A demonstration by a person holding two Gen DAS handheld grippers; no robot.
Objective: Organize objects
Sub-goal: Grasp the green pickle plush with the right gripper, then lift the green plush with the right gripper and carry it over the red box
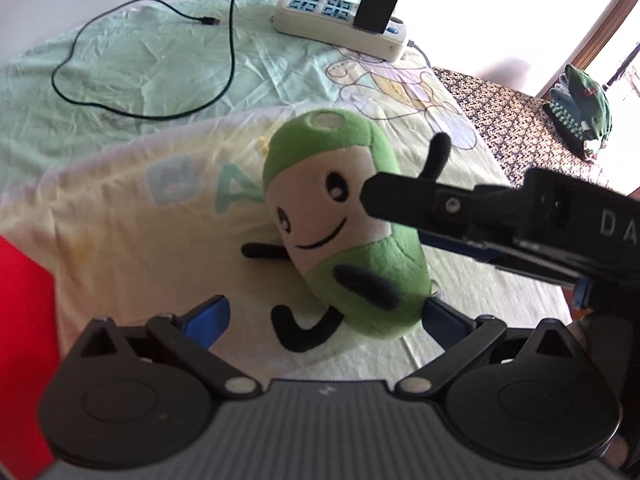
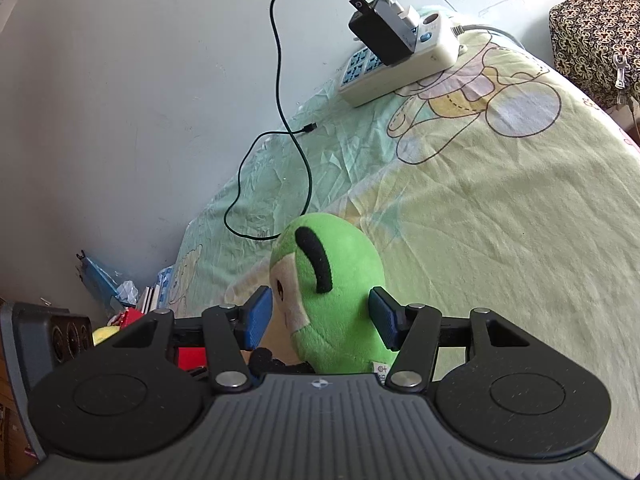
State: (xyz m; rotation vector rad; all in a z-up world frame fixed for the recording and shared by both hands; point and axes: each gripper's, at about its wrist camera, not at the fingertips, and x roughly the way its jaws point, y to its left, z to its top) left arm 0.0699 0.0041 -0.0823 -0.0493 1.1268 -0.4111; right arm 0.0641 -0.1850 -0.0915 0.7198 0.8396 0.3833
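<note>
A green and white plush toy point(image 1: 340, 216) with a smiling face and thin black limbs stands tilted over the pale yellow bed sheet point(image 1: 120, 240). My right gripper point(image 1: 400, 220) reaches in from the right and is shut on the toy's upper body. In the right wrist view its blue pads point(image 2: 260, 312) press both sides of the plush toy point(image 2: 336, 300), right gripper point(image 2: 322, 314). My left gripper point(image 1: 326, 318) is open just below and in front of the toy. Its blue pads point(image 1: 210, 316) stand wide apart around the toy's lower end and legs.
A white power strip point(image 1: 340, 26) with a black charger point(image 1: 378, 6) lies at the bed's far edge by the wall, with a black cable point(image 1: 140, 60) looped over the sheet. Patterned cloth point(image 1: 500, 120) with folded clothes point(image 1: 580, 116) lies right. A red object point(image 1: 20, 320) and clutter point(image 2: 120, 292) lie left.
</note>
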